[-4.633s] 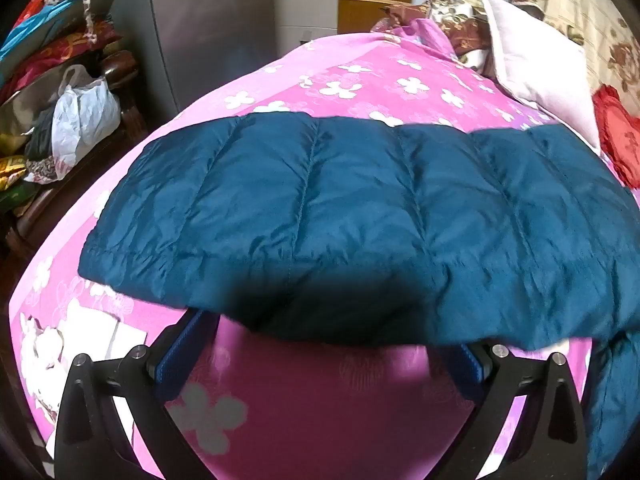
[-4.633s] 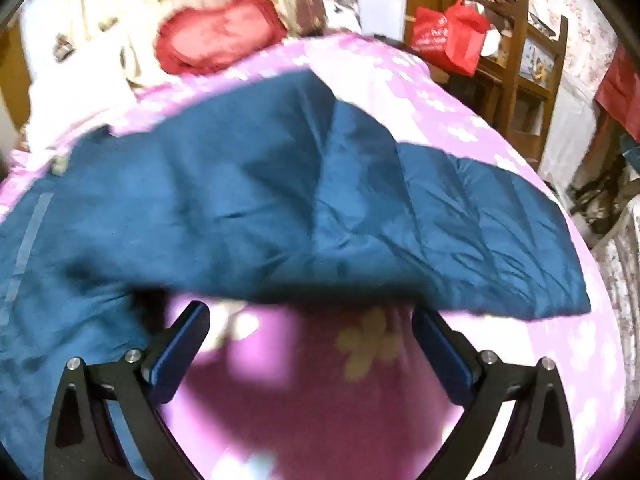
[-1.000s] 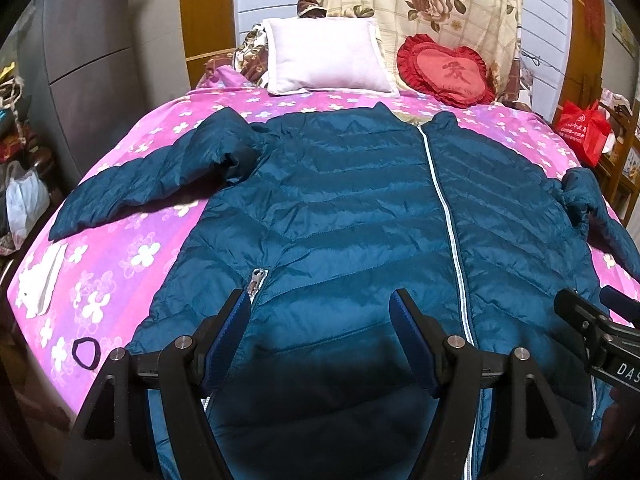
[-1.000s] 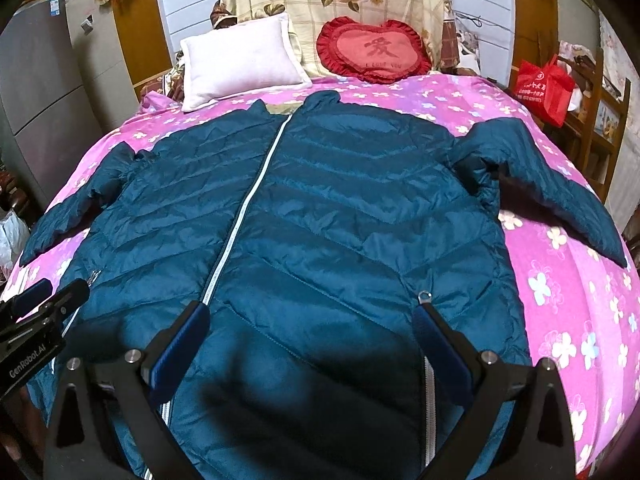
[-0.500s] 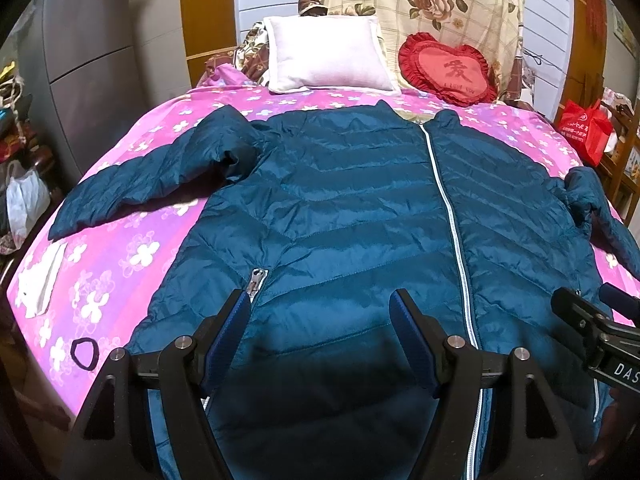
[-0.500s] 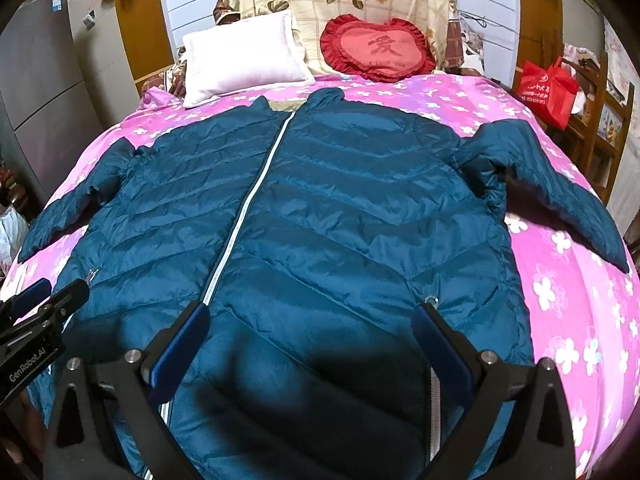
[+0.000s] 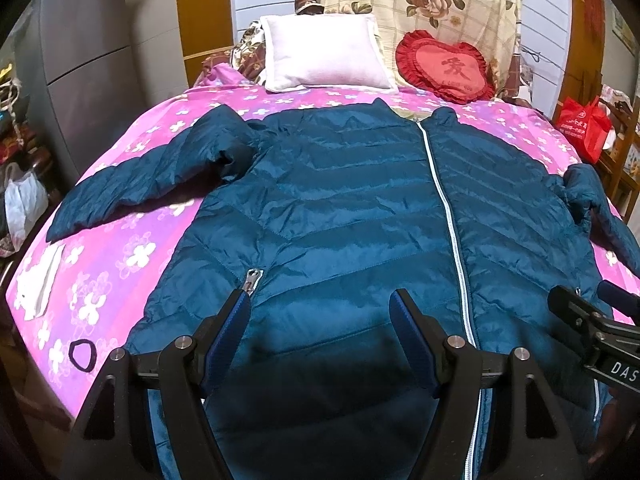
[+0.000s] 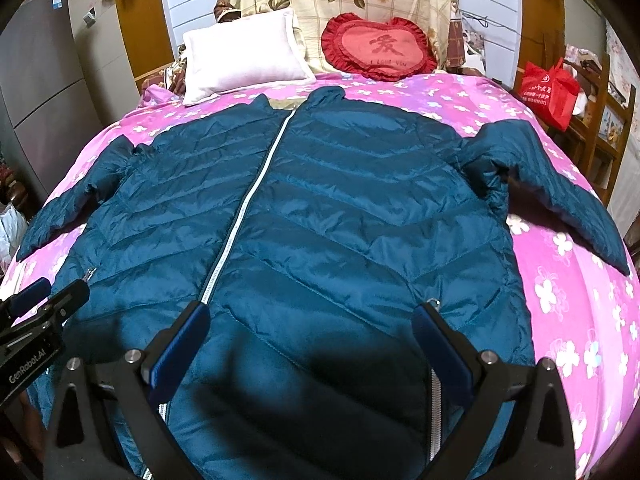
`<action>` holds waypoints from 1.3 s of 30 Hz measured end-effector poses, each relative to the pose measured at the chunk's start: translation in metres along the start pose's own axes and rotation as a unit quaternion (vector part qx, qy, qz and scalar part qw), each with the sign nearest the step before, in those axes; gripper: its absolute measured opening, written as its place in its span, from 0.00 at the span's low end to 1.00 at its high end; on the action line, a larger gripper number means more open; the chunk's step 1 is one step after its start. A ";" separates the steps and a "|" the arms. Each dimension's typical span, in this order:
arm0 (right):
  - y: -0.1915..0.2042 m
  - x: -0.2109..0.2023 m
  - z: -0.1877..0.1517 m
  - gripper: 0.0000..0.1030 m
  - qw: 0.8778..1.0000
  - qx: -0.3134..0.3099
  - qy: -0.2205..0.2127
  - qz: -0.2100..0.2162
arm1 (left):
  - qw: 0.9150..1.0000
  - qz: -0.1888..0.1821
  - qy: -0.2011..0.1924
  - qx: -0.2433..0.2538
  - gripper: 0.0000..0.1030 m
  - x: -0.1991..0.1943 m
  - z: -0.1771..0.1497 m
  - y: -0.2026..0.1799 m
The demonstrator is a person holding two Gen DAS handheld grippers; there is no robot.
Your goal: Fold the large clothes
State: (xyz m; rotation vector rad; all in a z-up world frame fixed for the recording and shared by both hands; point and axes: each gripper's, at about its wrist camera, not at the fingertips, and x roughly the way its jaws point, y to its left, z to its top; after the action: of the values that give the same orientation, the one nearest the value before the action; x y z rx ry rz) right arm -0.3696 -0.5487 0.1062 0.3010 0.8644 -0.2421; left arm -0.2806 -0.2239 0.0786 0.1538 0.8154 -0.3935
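Note:
A dark teal quilted jacket [image 7: 344, 216] lies front up and zipped on the pink flowered bed [image 7: 120, 256], collar toward the pillows, sleeves spread to both sides. It also fills the right wrist view [image 8: 320, 216]. My left gripper [image 7: 320, 308] is open and empty, above the jacket's lower left part near the pocket zipper [image 7: 252, 280]. My right gripper [image 8: 310, 320] is open and empty, above the lower right part beside the centre zipper [image 8: 240, 216]. Each gripper shows at the edge of the other's view.
A white pillow [image 7: 324, 56] and a red heart cushion [image 7: 444, 68] lie at the bed's head. A black hair tie [image 7: 82, 354] and white paper [image 7: 40, 280] lie on the left bed edge. A red bag [image 8: 550, 88] and wooden shelf stand right; cabinets left.
Over the last second both grippers have stayed open and nearly still above the hem. 4.6 s ago the jacket lay with its back side toward the cameras.

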 end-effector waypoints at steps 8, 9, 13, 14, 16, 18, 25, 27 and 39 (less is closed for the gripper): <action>-0.002 0.001 0.001 1.00 1.000 0.000 0.000 0.001 | 1.000 -0.006 0.008 0.006 0.49 0.004 0.006 -0.006; -0.003 0.001 0.003 1.00 1.000 0.000 -0.001 0.001 | 1.000 -0.005 0.005 0.007 0.49 0.004 0.008 -0.006; -0.005 0.005 0.012 1.00 1.000 0.000 -0.005 0.000 | 1.000 0.001 -0.002 0.007 0.49 0.006 0.017 -0.006; -0.005 0.006 0.015 1.00 1.000 0.001 -0.005 0.000 | 1.000 0.003 -0.002 0.006 0.49 0.007 0.020 -0.005; -0.004 0.009 0.020 1.00 1.000 0.003 -0.004 0.001 | 1.000 0.004 -0.001 0.003 0.49 0.010 0.024 -0.003; -0.004 0.012 0.025 1.00 1.000 0.004 -0.004 0.002 | 1.000 0.007 0.001 0.003 0.49 0.013 0.029 -0.002; -0.001 0.023 0.041 1.00 1.000 0.005 -0.002 0.003 | 1.000 0.016 -0.006 0.006 0.49 0.019 0.046 -0.002; -0.001 0.025 0.047 1.00 1.000 0.008 -0.004 0.002 | 1.000 0.018 -0.009 0.008 0.49 0.022 0.051 -0.002; 0.004 0.046 0.065 1.00 1.000 0.009 -0.005 -0.008 | 1.000 0.023 -0.014 0.005 0.49 0.043 0.073 0.004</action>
State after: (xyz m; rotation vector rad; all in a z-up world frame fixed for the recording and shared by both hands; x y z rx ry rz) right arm -0.2930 -0.5718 0.1108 0.3104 0.8543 -0.2657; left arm -0.2031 -0.2528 0.0965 0.1764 0.7800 -0.3559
